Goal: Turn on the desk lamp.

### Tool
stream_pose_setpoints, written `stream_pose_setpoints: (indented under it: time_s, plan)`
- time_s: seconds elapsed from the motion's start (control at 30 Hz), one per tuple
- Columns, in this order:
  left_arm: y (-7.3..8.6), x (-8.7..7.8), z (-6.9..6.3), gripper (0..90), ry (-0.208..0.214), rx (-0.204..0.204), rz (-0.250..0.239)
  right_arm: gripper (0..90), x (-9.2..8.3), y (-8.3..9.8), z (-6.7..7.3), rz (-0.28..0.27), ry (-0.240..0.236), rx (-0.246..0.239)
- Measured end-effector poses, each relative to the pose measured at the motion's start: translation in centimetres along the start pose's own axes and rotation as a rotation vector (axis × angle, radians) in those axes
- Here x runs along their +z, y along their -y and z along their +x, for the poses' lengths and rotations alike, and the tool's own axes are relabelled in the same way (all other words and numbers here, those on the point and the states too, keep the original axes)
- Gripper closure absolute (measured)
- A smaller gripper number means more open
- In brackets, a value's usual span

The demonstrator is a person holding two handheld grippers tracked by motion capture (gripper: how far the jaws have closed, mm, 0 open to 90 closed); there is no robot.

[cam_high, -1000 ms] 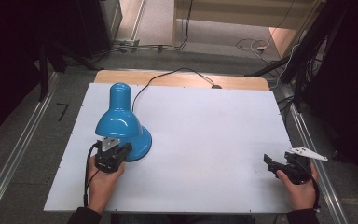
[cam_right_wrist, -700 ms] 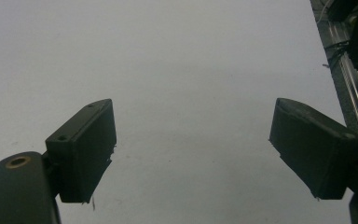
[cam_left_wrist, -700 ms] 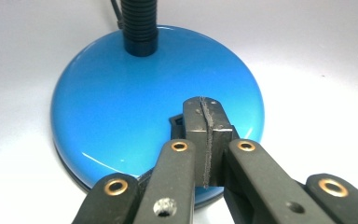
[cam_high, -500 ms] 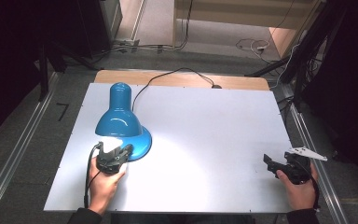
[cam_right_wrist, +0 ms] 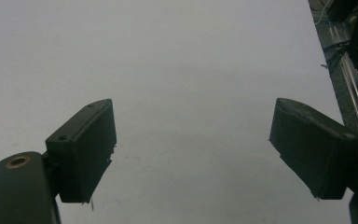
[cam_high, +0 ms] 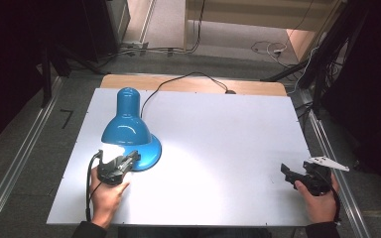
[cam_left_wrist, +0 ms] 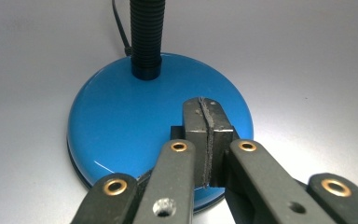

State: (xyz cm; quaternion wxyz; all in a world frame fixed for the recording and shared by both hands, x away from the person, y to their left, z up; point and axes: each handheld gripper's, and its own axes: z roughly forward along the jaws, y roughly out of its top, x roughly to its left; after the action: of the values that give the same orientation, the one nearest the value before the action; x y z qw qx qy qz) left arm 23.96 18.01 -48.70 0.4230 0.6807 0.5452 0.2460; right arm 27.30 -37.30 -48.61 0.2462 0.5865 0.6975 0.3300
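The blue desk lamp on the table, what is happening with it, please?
A person holds a gripper in each hand at a white table. The left gripper, jaws pressed shut with nothing between them, is over the round base of the blue desk lamp; contact cannot be told. The lamp is lit, its shade bent down. The right gripper is open, far off near the right edge.

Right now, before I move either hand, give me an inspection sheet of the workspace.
Surface: white table top, lit near the lamp.
Job's things: blue desk lamp, shade turned down, switched on, round base flat on the table.
Clutter: nothing seen.
Grippers: left gripper shut, tips over the base; right gripper open, empty, at the near right edge.
Cables: lamp cord runs off the far edge.
Surroundings: floor cables, metal rails.
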Motion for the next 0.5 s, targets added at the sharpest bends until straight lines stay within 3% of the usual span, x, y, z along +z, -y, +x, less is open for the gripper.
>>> stream_pose_setpoints:
  time_s: [0.5]
  plan:
    - [0.13, -0.22, 0.69, 69.3, -0.022, -0.033, -0.006, 13.4, -0.03, 0.01, -0.03, 0.002, 0.002, 0.003]
